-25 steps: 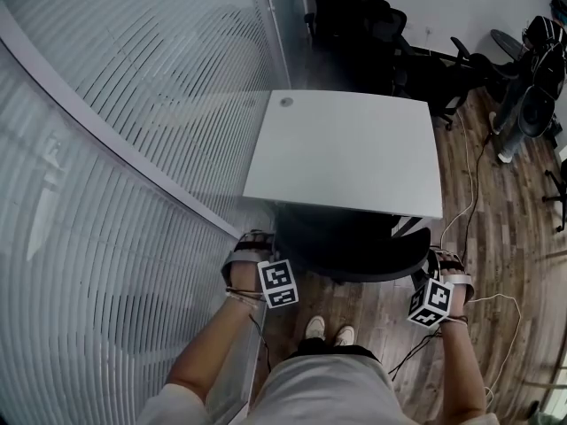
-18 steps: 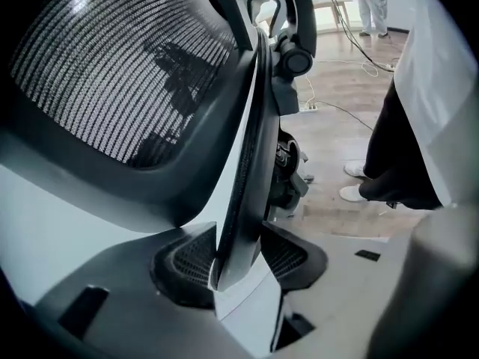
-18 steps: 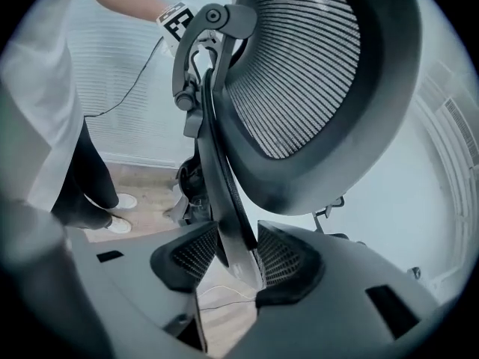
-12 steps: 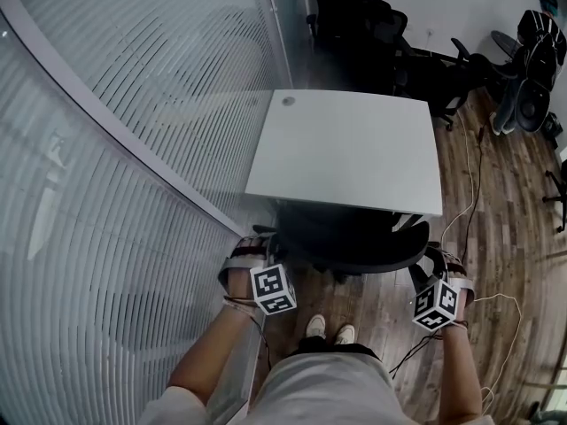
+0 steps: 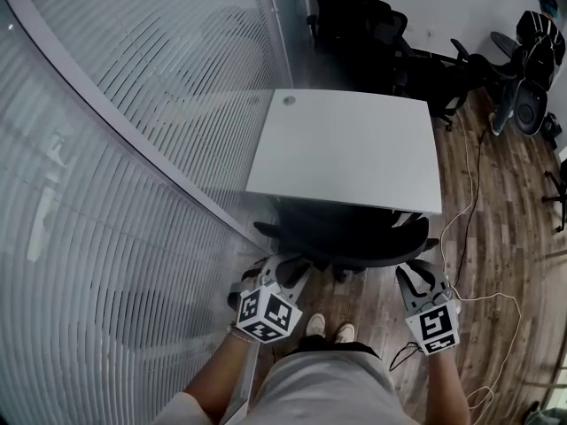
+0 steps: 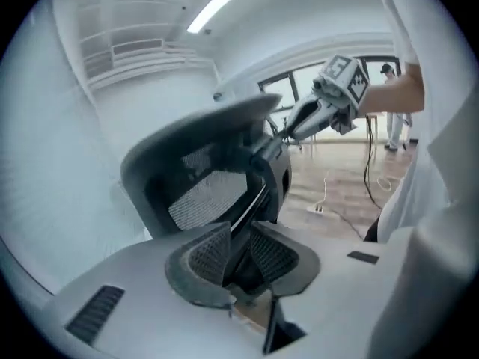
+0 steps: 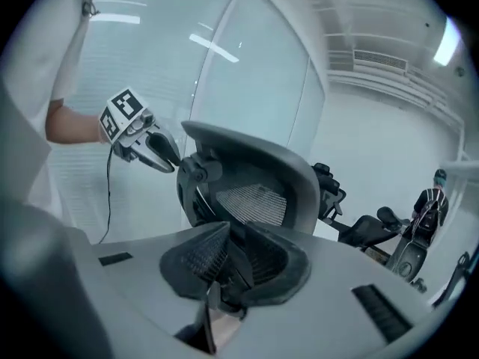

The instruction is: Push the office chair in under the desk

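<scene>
A black mesh-back office chair (image 5: 350, 242) stands mostly tucked under the white desk (image 5: 345, 149); only its backrest and arm ends show past the near edge. My left gripper (image 5: 288, 271) hovers just off the backrest's left end, clear of it. My right gripper (image 5: 416, 277) hovers off the right end, also apart. Both sets of jaws are closing with nothing between them. The left gripper view shows the backrest (image 6: 202, 170) ahead of my left gripper (image 6: 239, 239). The right gripper view shows the backrest (image 7: 254, 178) beyond my right gripper (image 7: 232, 249).
A frosted, striped glass wall (image 5: 133, 149) runs along the left, close to the desk. Several black chairs (image 5: 372, 34) stand behind the desk and more equipment (image 5: 532, 51) at the far right. Cables (image 5: 469, 228) trail over the wood floor. The person's feet (image 5: 328, 330) are behind the chair.
Both grippers have drawn back from the backrest toward the person and their jaws have narrowed. The chair sits slightly further under the desk.
</scene>
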